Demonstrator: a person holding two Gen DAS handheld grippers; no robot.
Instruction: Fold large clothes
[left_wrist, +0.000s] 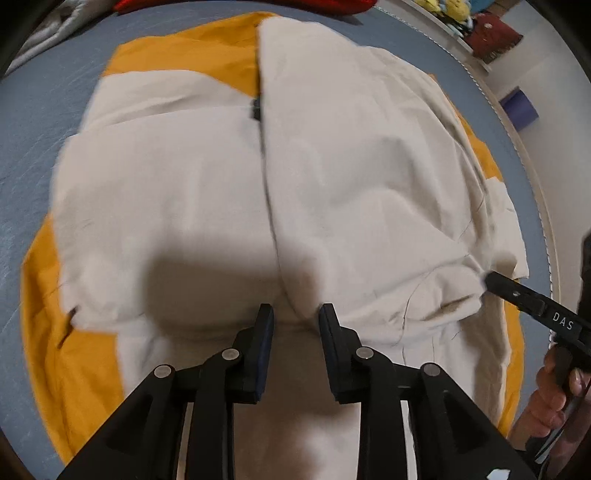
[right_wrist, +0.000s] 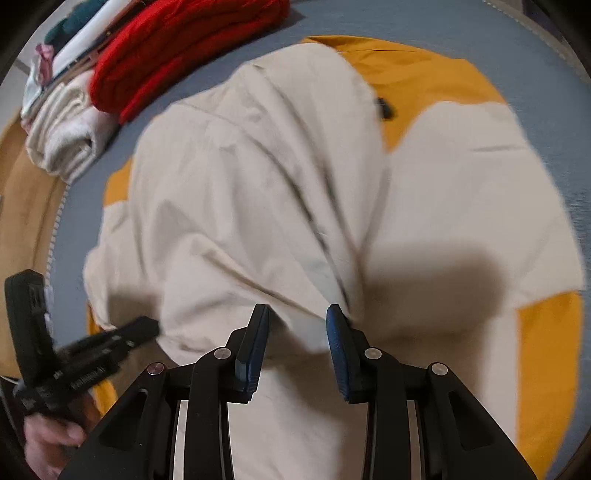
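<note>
Both tongs, left (left_wrist: 295, 314) and right (right_wrist: 297, 314), hang parted, empty, above cream-and-yellow jacket (left_wrist: 207, 192)

1 jacket (left_wrist: 229, 192) — 2 claws — 1 red garment (right_wrist: 184, 44)

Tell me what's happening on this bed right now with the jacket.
A person is folding a cream and orange jacket laid out on a blue-grey bed, with a gripper in each hand. The left gripper and right gripper both hover over the near hem, jaws apart, nothing pinched. Its sides look folded in toward the zip. Folded red clothes sit at the far edge.
</note>
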